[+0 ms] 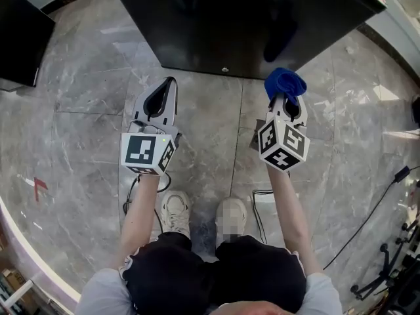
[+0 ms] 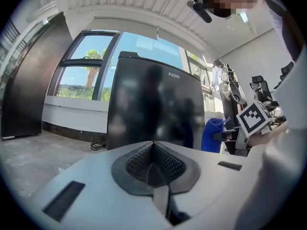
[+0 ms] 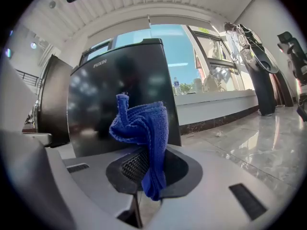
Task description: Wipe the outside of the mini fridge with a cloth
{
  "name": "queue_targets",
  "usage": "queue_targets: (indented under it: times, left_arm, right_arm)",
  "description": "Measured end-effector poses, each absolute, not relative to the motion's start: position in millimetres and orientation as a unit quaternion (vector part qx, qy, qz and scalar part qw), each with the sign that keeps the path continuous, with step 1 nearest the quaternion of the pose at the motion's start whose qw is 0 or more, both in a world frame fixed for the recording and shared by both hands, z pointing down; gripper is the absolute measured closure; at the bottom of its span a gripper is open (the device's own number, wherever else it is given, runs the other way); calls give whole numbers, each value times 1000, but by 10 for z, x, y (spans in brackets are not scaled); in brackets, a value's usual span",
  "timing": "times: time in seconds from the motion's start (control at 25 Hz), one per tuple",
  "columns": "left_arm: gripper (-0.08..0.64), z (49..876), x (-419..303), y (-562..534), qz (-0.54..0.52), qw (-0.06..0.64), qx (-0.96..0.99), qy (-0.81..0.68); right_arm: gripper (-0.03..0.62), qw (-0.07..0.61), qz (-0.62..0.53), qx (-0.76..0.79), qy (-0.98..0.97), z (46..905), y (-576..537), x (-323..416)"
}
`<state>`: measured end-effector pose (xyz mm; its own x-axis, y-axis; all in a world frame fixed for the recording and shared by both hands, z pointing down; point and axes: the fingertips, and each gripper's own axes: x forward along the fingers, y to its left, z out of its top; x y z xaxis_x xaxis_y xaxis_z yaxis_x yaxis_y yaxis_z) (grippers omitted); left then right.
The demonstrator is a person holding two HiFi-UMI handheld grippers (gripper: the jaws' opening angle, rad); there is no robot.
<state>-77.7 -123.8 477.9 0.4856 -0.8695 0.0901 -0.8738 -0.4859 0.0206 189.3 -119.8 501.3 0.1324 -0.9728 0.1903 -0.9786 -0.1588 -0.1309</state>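
A glossy black box-shaped mini fridge (image 1: 243, 18) stands on the grey marble floor (image 1: 85, 77). The right gripper (image 1: 286, 99) holds a bunched blue woven cloth (image 1: 285, 83) at its tip, just short of the fridge's front. The left gripper (image 1: 170, 83) points at the fridge, apart from it, jaws together.

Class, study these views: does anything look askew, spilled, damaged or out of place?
Nothing stands out. The mini fridge stands upright and looks undamaged; the blue cloth is bunched in the right gripper, ready for wiping.
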Motion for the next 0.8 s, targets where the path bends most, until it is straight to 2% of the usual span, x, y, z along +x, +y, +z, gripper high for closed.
queue_targets:
  times: [0.36,0.8]
  left_arm:
    - [555,4608,-856,-1117,22,21,856,-516]
    - [555,4841,-769,-1284,43,29,855,-516]
  right_arm:
    - [520,10,88,726,-682,4769,-1123,1554]
    - [520,31,99,709,-697,4951,-1225,1462]
